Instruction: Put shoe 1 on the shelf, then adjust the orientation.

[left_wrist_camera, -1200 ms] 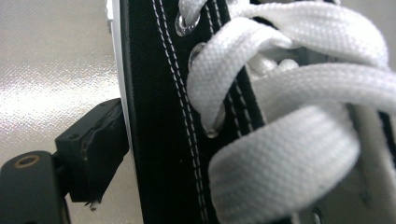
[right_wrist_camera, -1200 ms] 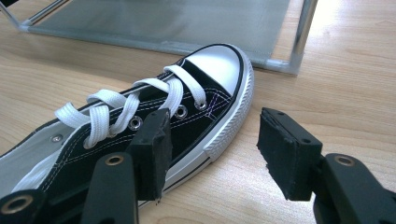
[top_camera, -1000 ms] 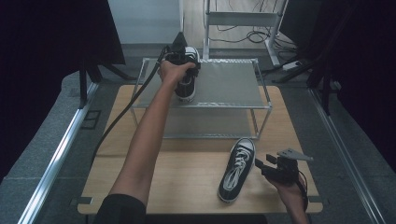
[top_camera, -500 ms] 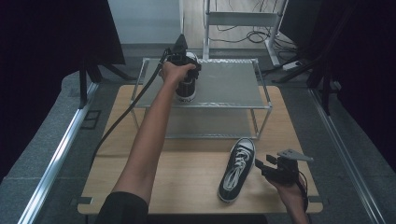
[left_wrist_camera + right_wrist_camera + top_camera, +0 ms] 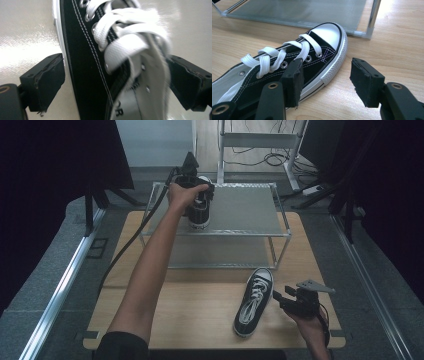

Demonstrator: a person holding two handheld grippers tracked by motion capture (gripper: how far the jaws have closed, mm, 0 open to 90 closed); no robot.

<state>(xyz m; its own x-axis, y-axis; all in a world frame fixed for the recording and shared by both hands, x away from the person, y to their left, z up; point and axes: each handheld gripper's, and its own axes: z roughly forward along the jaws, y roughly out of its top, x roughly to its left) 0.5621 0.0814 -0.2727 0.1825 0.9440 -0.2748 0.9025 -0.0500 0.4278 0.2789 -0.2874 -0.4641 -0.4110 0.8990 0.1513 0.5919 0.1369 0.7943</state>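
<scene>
The black sneaker (image 5: pixel 100 75) stands on the top shelf of the metal rack (image 5: pixel 240 210), at about eleven o'clock on the table (image 5: pixel 200 310). The left gripper (image 5: pixel 196 190) straddles it — jaws spread, a sliver of shelf showing between the left pad and the sole, so nothing is clamped; in the high view the hand hides most of the shoe. The second sneaker (image 5: pixel 254 301) lies on the table at five o'clock, the right gripper (image 5: pixel 324 80) just beside its toe, jaws apart and empty.
</scene>
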